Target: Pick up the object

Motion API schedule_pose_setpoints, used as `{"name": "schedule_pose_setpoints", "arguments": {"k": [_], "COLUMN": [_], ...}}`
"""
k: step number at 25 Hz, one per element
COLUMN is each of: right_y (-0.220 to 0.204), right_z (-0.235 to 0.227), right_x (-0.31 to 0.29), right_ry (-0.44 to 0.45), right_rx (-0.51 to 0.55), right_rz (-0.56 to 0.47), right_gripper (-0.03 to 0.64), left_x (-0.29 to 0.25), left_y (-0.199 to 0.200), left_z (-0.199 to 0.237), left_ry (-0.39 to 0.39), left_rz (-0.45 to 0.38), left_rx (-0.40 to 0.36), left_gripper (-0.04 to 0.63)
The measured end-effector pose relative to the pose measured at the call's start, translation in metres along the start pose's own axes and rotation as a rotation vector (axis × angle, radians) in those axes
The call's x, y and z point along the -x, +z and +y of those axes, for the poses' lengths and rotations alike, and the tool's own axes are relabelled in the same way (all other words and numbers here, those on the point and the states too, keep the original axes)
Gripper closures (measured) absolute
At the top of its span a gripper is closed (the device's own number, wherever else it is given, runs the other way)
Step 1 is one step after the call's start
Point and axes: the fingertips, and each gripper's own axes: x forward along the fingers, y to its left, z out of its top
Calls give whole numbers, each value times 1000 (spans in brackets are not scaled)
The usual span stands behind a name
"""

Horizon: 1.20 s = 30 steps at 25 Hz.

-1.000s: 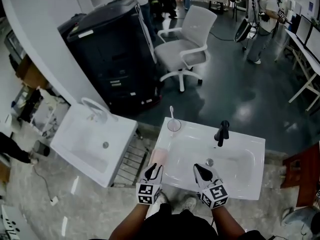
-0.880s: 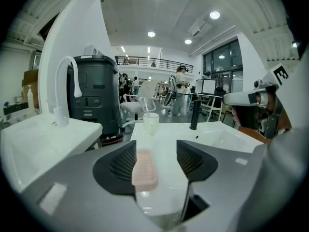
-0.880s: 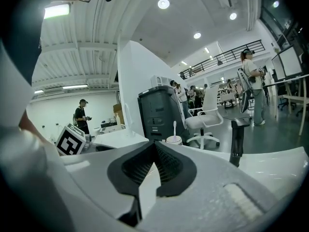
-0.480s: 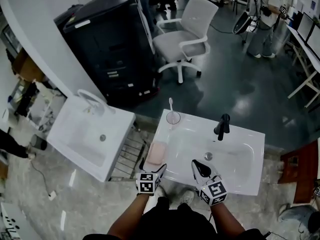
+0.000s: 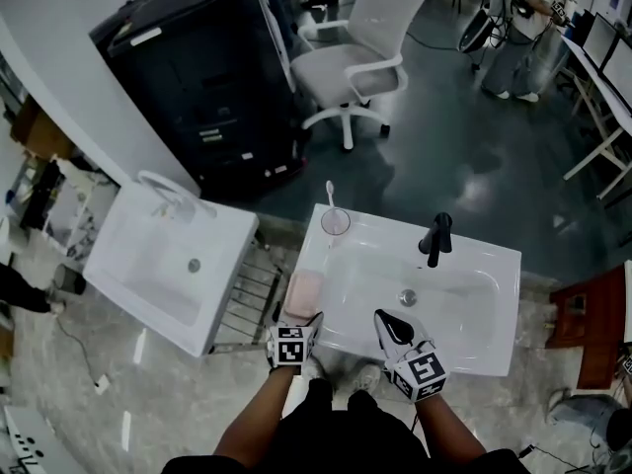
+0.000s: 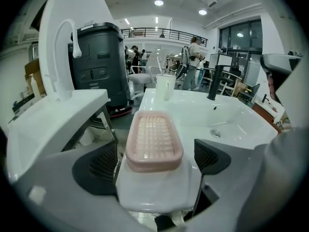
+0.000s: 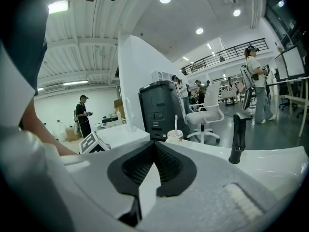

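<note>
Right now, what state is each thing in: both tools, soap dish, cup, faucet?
Left tool: open, jaws just opened, either side of the soap dish, not touching.
Right tool: shut, empty.
Soap dish: empty, flat on sink rim.
Cup: upright, toothbrush inside.
Faucet: no water running.

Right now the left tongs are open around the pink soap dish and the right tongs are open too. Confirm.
No: the right gripper view shows the right tongs shut. The left tongs, which have just been opening, are open around the pink soap dish.
</note>
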Motion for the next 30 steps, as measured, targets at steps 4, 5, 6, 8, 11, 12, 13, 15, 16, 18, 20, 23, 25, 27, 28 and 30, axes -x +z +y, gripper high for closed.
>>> {"name": "schedule_pose_setpoints", "arguments": {"k": [4,5,6,8,11,12,13,15,16,18,20,23,25,27,28,30], "right_y": [-3,-4,-5,-6,-7,-7,-6,-6,-6,-6,-7,-7,-7,-7,-7,-7], "right_z": [-3,-4,-5,-6,-6,-5,-5,-5,-5,-6,-6,-4,-2,-2,-2,-1], "right_x": [0,0,0,0,-2,-3,-3,-3,-3,-4,-5,-9,-10,-11,-11,-11], "right_ry": [-9,-12,-15,-19,-19,-18,-18,-18,-18,-20,-22,-19,-17,-15,-15,-14], "right_rx": [-4,-5,-8,-13,-14,-15,-16,-17,-17,-19,-20,-23,-25,-25,-24,-24], "right_rz": [7,9,12,16,18,17,17,16,17,19,19,19,19,21,22,22], "right_gripper": [612,614,614,614,614,612,614,614,614,614,614,614,614,612,613,612], "left_x": [-8,-9,-10,-12,-15,-16,-17,-19,-19,-20,-22,-22,-21,-21,-21,-19], "left_y": [-1,-1,0,2,2,1,0,-1,-1,-2,-3,-2,0,1,1,1], "left_z": [4,5,6,7,6,6,6,6,6,5,5,5,3,1,1,1], "left_ry": [3,3,1,-6,-13,-13,-11,-5,-5,-7,-10,-31,-46,-52,-53,-51], "left_rz": [22,27,30,33,44,50,57,71,78,89,91,94,94,91,90,82], "left_rx": [5,9,12,12,-4,-10,-16,-25,-29,-38,-44,-58,-78,-88,-89,-91], "left_gripper": [80,80,83,84,84,84,84,87,86,86,86,91,115,140,140,140]}}
